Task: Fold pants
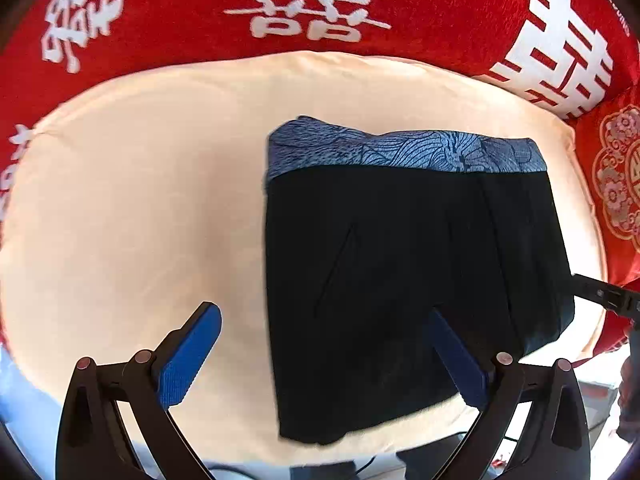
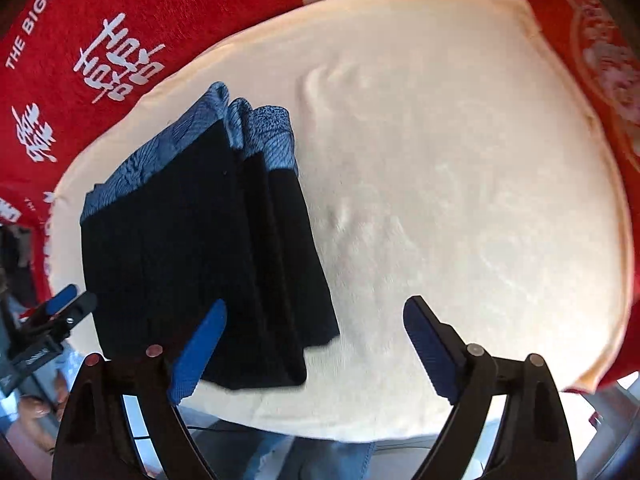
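black pants [image 2: 200, 248] stacked layers; right view only

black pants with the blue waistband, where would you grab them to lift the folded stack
Probably the near hem end of the black pants, coming from the front edge of the cream cloth: the layers stack there, toward both open grippers, while the blue waistband lies at the far end.

Bright, even light, perhaps daylight; strong fisheye bending with dark corners, slight blur near the lower edges.
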